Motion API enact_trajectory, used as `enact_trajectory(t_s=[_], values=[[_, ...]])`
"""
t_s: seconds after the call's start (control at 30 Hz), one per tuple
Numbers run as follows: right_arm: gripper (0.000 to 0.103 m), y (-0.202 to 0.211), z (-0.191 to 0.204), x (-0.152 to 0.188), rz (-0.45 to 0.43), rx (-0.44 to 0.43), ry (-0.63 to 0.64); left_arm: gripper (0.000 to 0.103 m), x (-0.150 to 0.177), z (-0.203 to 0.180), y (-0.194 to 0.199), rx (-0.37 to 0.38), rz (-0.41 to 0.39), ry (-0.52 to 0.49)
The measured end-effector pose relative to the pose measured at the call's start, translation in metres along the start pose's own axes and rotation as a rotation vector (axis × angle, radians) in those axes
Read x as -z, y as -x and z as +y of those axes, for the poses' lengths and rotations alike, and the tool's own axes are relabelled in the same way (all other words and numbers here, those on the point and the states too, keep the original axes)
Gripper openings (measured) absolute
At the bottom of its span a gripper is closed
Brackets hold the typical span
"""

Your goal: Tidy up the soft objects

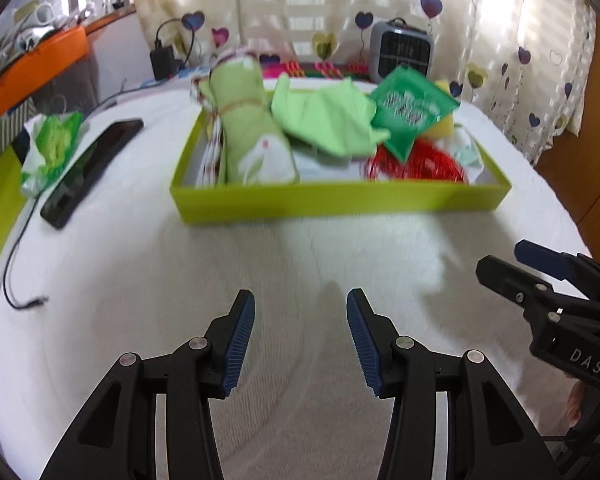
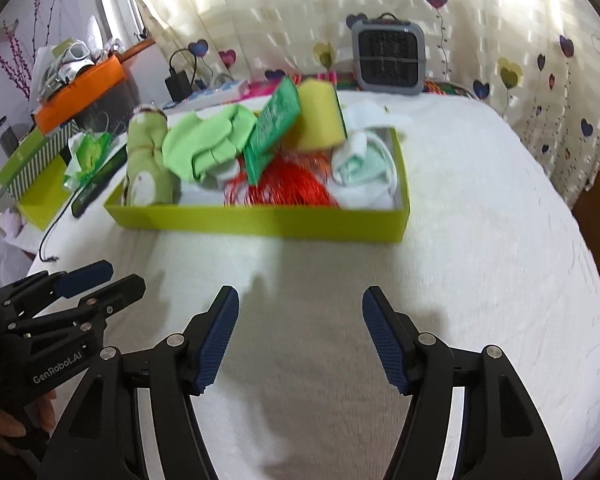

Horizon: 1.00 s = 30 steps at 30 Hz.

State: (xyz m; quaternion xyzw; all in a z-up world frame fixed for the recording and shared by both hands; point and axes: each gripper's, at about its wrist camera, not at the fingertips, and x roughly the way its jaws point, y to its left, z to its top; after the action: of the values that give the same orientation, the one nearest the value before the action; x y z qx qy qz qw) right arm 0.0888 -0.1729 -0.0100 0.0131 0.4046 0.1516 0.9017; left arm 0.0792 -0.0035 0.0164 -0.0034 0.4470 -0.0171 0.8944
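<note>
A lime-green tray [image 1: 340,200] [image 2: 260,220] sits on the white bedspread ahead of both grippers. It holds a rolled green cloth [image 1: 248,120] [image 2: 146,148], a light green cloth [image 1: 324,116] [image 2: 204,140], a green packet [image 1: 412,112] [image 2: 274,128], a yellow sponge [image 2: 320,116], a red mesh bundle [image 1: 416,164] [image 2: 284,188] and white and mint cloths [image 2: 364,160]. My left gripper [image 1: 300,300] [image 2: 108,276] is open over bare bedspread, with nothing between its fingers. My right gripper [image 2: 298,300] [image 1: 500,260] is open too, beside it on the right, short of the tray.
A dark phone [image 1: 92,168] with a cable and a crumpled green-white wrapper [image 1: 52,148] lie left of the tray. Boxes and an orange bin [image 1: 32,68] stand at the far left. A grey heater [image 1: 404,50] [image 2: 388,56] stands behind the tray by the curtain.
</note>
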Motion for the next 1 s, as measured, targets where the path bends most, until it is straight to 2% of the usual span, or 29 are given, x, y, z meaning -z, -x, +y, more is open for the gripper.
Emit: enact_trajectory(t_s=[0.23,0.6,1.0], values=[[0.065,-0.002,0.001,0.017,0.027,0.057,0.034,0.047,0.011,0.001,0.000,-0.027,-0.009,0.018],[0.065,0.000,0.008,0.025,0.018,0.135,0.068,0.049,0.017,-0.002,0.000,-0.058,-0.044,0.026],[0.069,-0.002,0.007,0.025,0.021,0.143,0.057,0.050,0.018,-0.003,0.000,-0.063,-0.046,0.027]])
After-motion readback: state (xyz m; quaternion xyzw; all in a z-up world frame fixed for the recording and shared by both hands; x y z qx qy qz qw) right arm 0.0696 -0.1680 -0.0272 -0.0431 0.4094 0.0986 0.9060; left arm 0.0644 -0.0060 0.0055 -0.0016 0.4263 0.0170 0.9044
